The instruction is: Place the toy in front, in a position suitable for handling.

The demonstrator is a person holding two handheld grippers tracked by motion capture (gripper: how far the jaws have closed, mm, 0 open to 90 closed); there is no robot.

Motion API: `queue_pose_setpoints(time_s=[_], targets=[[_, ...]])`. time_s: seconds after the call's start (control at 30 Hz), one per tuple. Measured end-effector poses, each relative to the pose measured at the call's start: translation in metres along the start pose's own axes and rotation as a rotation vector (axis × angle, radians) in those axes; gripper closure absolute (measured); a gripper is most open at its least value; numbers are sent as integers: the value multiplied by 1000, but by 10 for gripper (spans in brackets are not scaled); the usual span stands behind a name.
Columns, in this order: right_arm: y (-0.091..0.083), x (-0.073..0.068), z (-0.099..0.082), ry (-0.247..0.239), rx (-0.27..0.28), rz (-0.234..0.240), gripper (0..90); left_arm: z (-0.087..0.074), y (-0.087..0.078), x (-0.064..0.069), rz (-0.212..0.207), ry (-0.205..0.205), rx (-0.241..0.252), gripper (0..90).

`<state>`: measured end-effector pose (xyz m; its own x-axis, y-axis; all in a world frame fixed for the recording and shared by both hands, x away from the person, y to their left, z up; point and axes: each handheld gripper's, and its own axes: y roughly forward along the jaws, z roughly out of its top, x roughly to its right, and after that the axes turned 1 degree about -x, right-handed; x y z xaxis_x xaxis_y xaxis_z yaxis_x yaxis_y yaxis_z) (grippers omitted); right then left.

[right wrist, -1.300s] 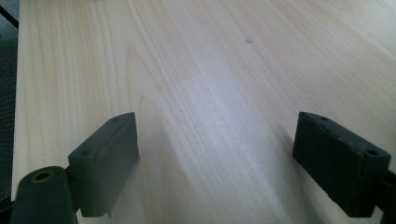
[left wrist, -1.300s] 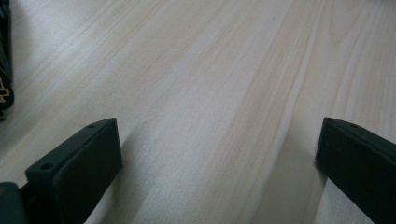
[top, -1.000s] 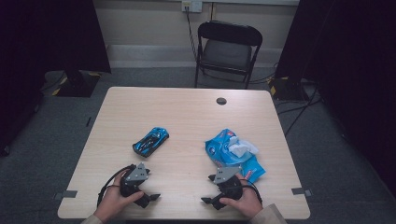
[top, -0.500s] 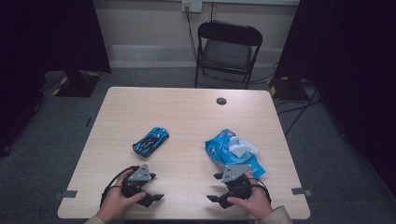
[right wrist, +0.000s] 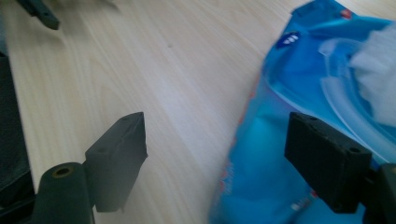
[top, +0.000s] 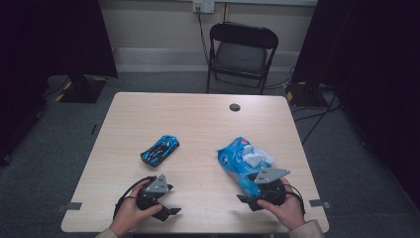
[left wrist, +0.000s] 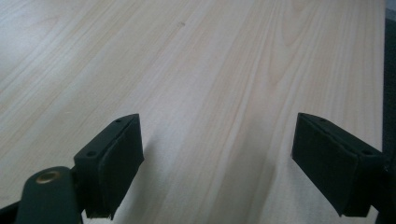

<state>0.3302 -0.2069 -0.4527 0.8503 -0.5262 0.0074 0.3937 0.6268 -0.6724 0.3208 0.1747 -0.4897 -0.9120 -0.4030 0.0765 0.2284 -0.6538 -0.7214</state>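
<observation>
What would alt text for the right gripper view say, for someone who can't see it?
Two black jaws of the right gripper stand open over a pale wooden table, nothing clamped between them. A blue wipes packet lies at right, reaching in between the jaws, a white wipe poking from its opening.

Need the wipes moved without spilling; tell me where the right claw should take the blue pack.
Probably by the near end of the blue pack, coming in low from the person's side: it lies flat, and the loose white wipe sits higher up. The right claw, open, already straddles that edge.
</observation>
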Motion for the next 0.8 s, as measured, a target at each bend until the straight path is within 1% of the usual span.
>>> queue_pose_setpoints(time_s=[0.07,0.1,0.17,0.23,0.3,0.37,0.43,0.47,0.5,0.53,0.67,0.7,0.73,0.77,0.8], targets=[[0,5,-2,23,14,15,280,0,1,1,-5,-7,7,159],[0,6,-2,27,15,19,283,0,1,1,-6,0,2,159],[0,6,-2,26,10,17,285,0,2,1,-10,1,-5,160],[-1,6,-1,25,4,23,265,-1,2,1,-6,-1,0,160],[-1,5,-1,32,5,22,271,-1,2,1,-10,-2,-1,160],[0,6,-1,29,1,19,277,0,2,0,-10,-9,6,159],[4,5,-1,15,-11,16,285,3,4,0,-13,-20,11,159],[5,5,-2,15,-14,17,288,7,7,0,-18,-36,27,158],[5,6,-2,19,-14,20,292,7,7,0,-18,-36,27,157],[5,7,-2,23,-6,24,302,17,12,0,-41,-36,37,157],[5,8,-3,19,-10,22,330,45,31,3,-82,-6,67,157],[5,8,-3,19,-10,22,330,45,31,3,-82,-6,67,157],[5,9,-4,20,-11,27,341,54,39,3,-91,-1,70,157],[6,9,-4,18,-12,27,343,65,50,3,-101,7,77,157],[6,10,-5,17,-11,27,354,71,57,2,-106,14,73,157]])
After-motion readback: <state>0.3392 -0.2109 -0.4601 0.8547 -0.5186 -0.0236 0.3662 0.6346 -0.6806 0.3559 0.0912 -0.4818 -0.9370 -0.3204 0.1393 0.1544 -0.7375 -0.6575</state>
